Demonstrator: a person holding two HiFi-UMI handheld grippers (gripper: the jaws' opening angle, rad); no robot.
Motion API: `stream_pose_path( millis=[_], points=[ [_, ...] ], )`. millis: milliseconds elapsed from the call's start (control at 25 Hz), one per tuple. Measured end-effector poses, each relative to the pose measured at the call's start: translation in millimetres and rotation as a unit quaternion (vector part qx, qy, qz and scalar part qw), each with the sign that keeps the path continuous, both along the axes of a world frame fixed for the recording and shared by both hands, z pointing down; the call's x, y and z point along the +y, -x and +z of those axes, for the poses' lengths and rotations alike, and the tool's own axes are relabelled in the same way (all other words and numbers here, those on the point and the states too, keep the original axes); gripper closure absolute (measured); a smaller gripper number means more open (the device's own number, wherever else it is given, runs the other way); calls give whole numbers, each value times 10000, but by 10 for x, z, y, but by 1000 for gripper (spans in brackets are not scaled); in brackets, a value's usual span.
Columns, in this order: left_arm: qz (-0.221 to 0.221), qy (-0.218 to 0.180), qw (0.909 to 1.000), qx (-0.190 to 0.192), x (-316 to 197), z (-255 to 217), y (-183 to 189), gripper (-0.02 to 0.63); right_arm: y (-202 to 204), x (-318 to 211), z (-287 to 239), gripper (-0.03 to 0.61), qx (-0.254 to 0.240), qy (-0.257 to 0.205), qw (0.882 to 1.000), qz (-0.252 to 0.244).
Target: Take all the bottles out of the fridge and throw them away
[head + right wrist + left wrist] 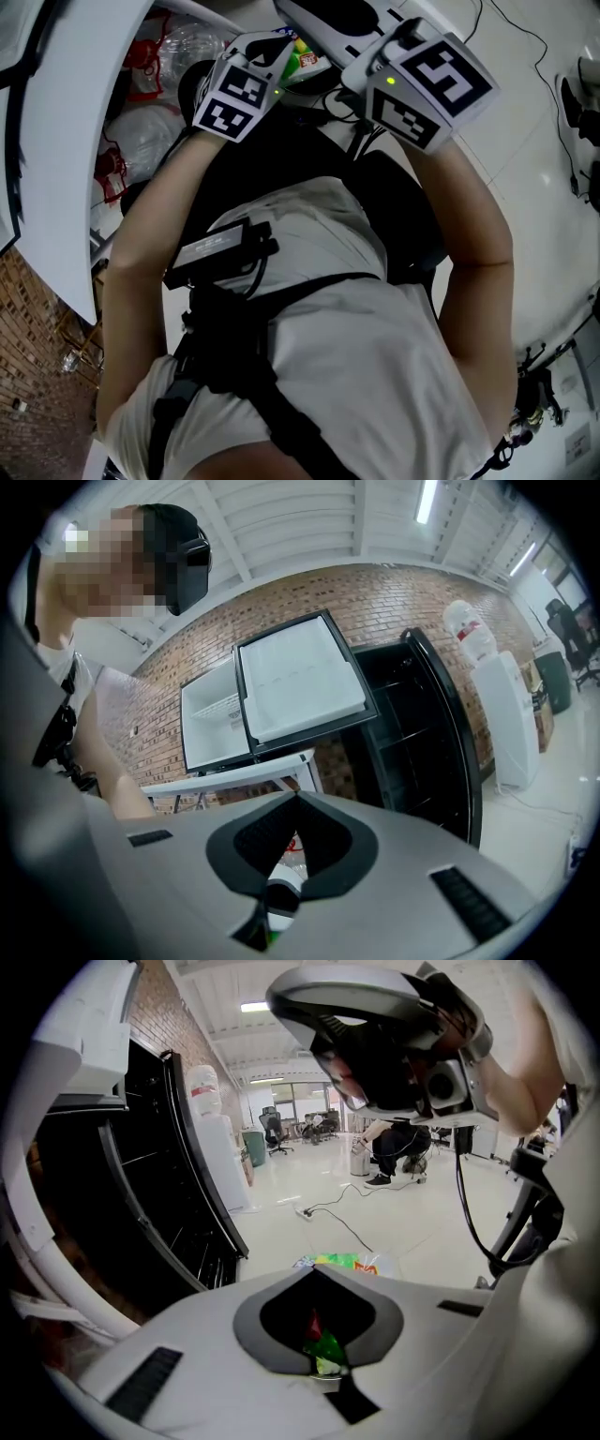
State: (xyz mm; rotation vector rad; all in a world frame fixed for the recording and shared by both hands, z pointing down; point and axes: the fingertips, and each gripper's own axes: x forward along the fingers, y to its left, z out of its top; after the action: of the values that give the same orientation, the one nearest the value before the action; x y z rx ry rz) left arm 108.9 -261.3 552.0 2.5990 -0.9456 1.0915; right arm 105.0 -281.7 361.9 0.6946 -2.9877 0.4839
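In the head view the person's torso (pixel 319 309) and forearms cover most of the floor, and the jaws of both grippers lie hidden beyond the marker cubes (pixel 239 94) (pixel 431 84). Only a corner of a green and yellow packet (pixel 307 59) peeks out between the cubes. The bag of rubbish (pixel 159 103) is partly covered by a white panel (pixel 66 141) and the left arm.

On the left gripper (pixel 314 1271), the closed jaws leave a small opening showing a green and red scrap (pixel 321 1342), too small to name. On the right gripper (pixel 297 797), a similar opening shows a white and black shape (pixel 279 892), also unidentifiable. The inside of the tall black cabinet (pixel 417 733) is too dark to read.
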Motion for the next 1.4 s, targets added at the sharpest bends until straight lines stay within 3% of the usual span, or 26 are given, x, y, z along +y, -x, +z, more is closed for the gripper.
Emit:
stream_pose_path(
  millis=[200, 480, 640, 760, 960, 1160, 1400],
  points=[
    [284, 26, 9991, -311, -149, 194, -123, 603, -80, -63, 225, 575, 134, 196, 9996, 131],
    [725, 55, 9970, -259, -335, 468, -364, 603, -252, -145, 410, 575, 250, 429, 9981, 357],
    [1051, 36, 9929, -557, -396, 658, -440, 603, -303, -188, 492, 575, 300, 530, 9973, 420],
    [1346, 111, 9872, -845, -363, 842, -446, 603, -288, -211, 583, 575, 345, 603, 9967, 417],
    [2004, 74, 9695, -1408, -328, 1129, -390, 603, -285, -223, 723, 575, 395, 734, 9956, 435],
    [2366, 386, 9578, -1587, -241, 1340, -421, 598, -332, -246, 753, 575, 387, 820, 9948, 456],
    [2602, 339, 9486, -1771, -154, 1469, -419, 597, -348, -273, 768, 575, 394, 845, 9945, 483]
  ],
)
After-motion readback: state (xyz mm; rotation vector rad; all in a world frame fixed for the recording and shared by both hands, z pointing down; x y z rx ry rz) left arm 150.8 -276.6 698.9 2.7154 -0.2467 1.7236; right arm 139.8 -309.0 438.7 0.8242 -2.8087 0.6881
